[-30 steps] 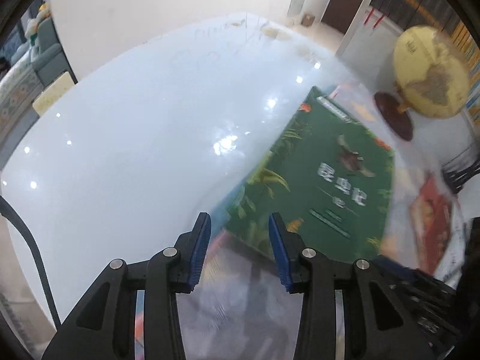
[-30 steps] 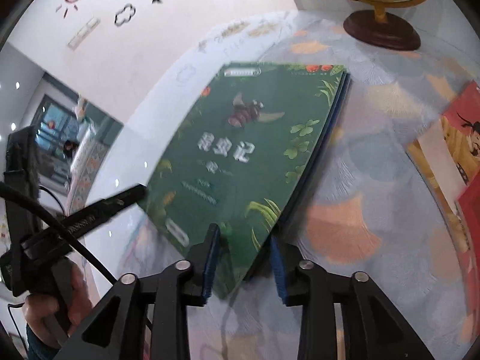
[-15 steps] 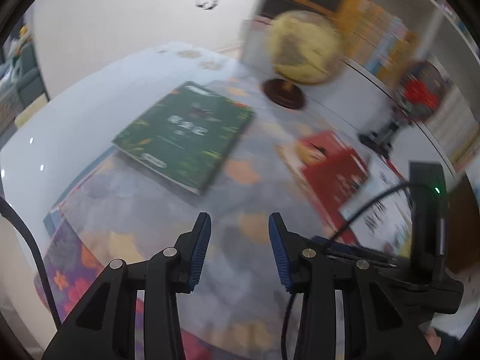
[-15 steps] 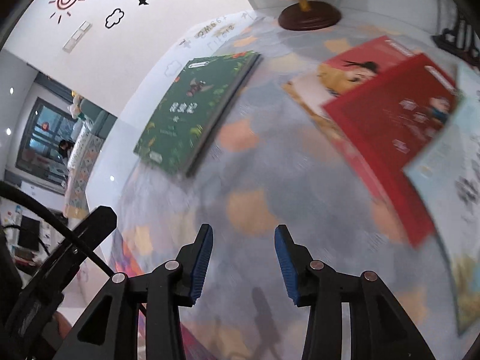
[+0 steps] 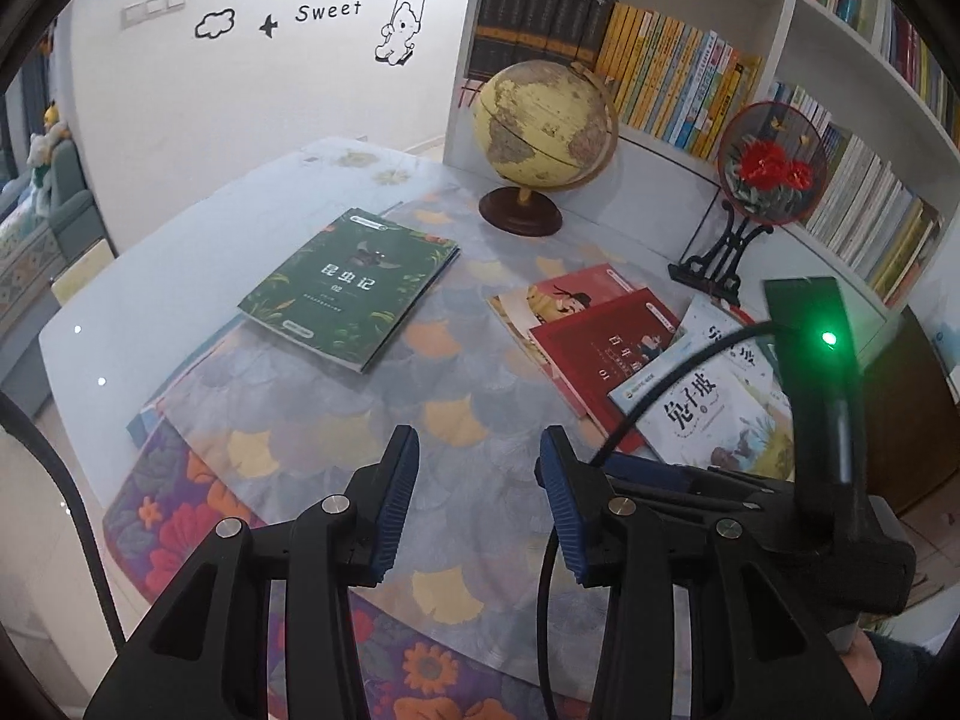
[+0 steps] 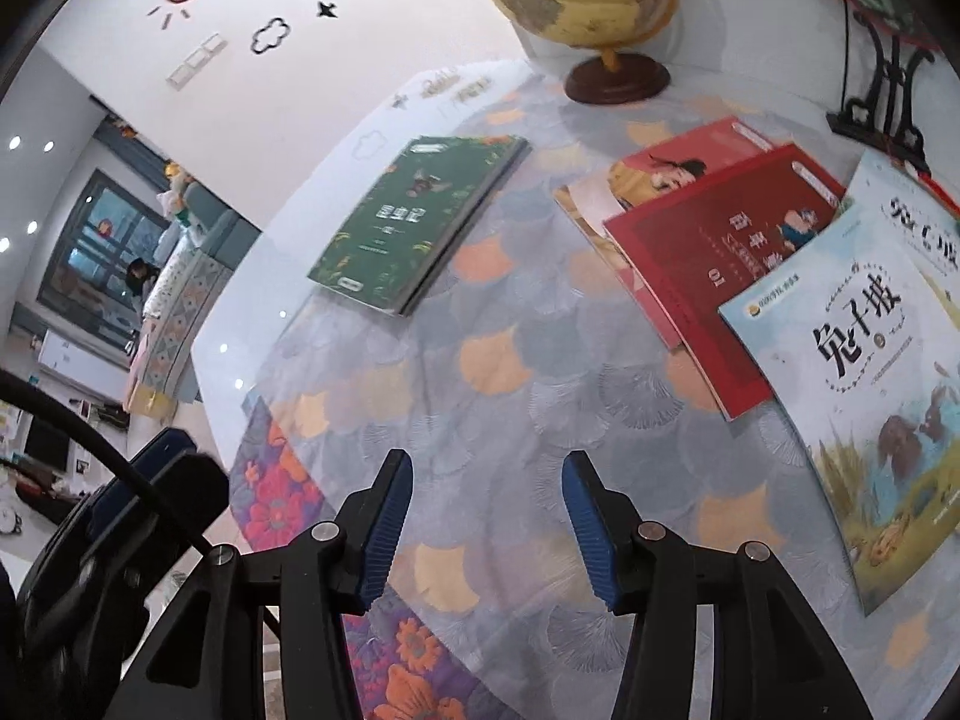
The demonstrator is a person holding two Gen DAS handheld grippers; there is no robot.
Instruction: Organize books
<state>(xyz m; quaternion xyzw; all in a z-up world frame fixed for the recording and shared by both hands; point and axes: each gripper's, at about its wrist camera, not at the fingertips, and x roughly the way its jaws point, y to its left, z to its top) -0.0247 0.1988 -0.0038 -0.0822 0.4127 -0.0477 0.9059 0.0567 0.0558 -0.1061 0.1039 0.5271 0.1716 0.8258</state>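
Observation:
A green book (image 5: pixel 351 285) lies flat on the table's far left, also in the right wrist view (image 6: pixel 414 222). To its right, a red book (image 5: pixel 606 348) overlaps a yellow-and-red book (image 5: pixel 558 297); a pale blue book (image 5: pixel 702 414) overlaps the red one. They also show in the right wrist view: red book (image 6: pixel 720 264), pale blue book (image 6: pixel 882 372). My left gripper (image 5: pixel 477 504) is open and empty above the near tablecloth. My right gripper (image 6: pixel 486 516) is open and empty, back from the books.
A globe (image 5: pixel 543 126) stands at the back of the table. A round fan on a black stand (image 5: pixel 768 168) is at the back right. A bookshelf full of books (image 5: pixel 690 78) lines the wall. The tablecloth (image 5: pixel 336 420) covers the near table.
Both grippers have drawn back and up from the green book. The right gripper has let go of it and opened. The book now lies flat on the table.

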